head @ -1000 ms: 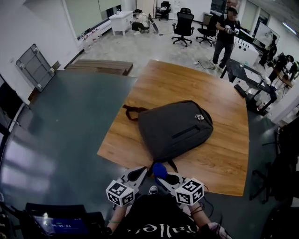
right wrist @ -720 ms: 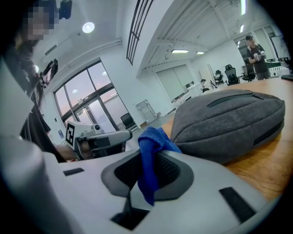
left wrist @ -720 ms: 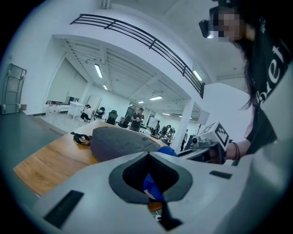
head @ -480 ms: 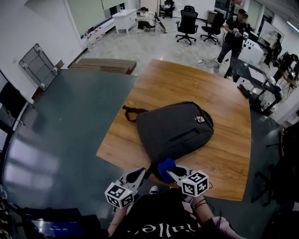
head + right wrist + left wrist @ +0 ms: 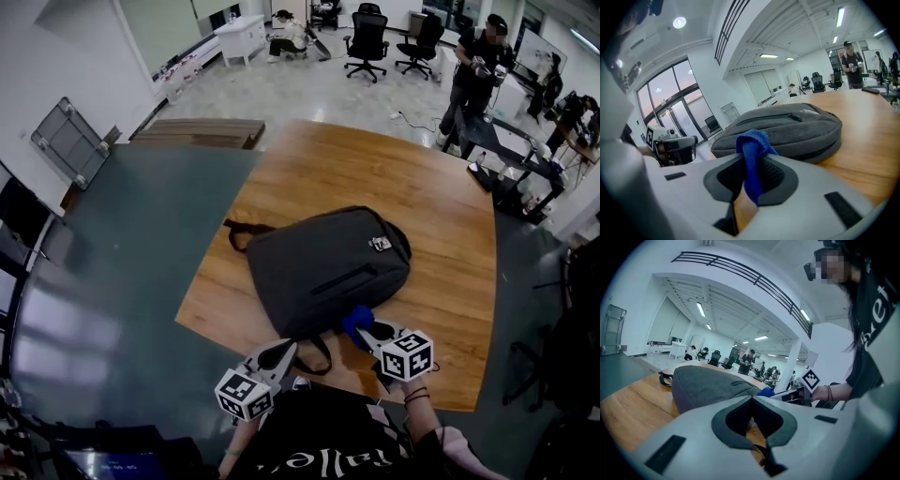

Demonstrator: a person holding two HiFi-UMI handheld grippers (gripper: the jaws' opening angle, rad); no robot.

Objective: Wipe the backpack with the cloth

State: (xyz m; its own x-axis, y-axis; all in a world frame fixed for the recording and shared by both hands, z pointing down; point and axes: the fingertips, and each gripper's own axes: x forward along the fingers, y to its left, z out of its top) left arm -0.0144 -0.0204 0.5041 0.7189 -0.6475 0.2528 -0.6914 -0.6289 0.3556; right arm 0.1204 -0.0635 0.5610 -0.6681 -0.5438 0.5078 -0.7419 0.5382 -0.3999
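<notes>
At the near left, my left tool (image 5: 281, 354) hangs over the near edge of the table (image 5: 450, 281). Its jaws are pressed together, with nothing between them. Just beyond it, the grey backpack (image 5: 319, 267) lies flat on the table. Its long axis runs left to right, a little slanted, and the end with the handle loop (image 5: 232, 234) points to the far left. A strap (image 5: 319, 352) trails from its near side. To the right, my right tool (image 5: 367, 330) has its jaws closed on the blue cloth (image 5: 356, 321), which touches the near right edge of the backpack. Half a second ago the cloth was more to the left along this near edge; the left tool has hardly moved.
</notes>
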